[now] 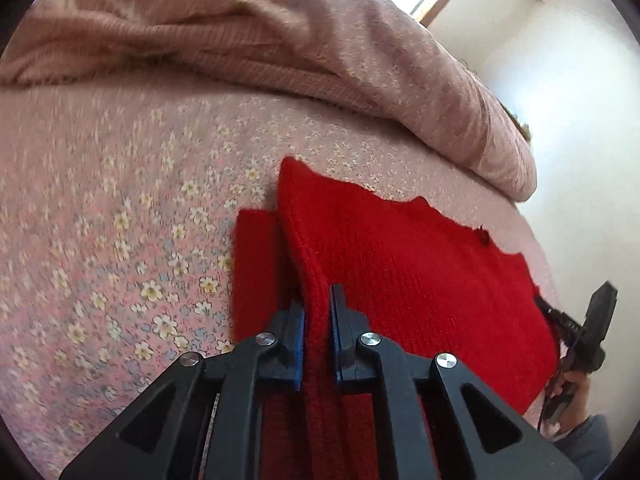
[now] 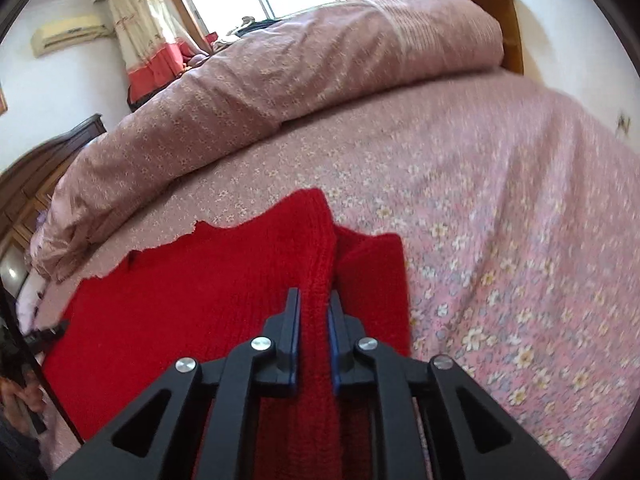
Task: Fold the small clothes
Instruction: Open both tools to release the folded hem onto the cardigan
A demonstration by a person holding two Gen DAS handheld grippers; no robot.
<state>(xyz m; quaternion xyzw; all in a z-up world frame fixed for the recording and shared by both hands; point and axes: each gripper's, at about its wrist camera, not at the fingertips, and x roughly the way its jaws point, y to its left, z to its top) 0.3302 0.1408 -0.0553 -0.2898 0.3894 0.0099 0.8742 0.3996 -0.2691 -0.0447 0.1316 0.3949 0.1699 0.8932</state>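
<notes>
Red knitted garment (image 1: 400, 264) lies spread on the flowered pink bedsheet (image 1: 120, 200), one edge lifted into a ridge at each side. Left gripper (image 1: 318, 312) is clenched on one ridge, and right gripper (image 2: 314, 312) pinches the opposite ridge. Beyond the garment, a rolled pink quilt (image 2: 280, 80) lies across the bed.

Left gripper (image 1: 318, 300) and right gripper (image 2: 314, 300) both clamped, angled downward.
</notes>
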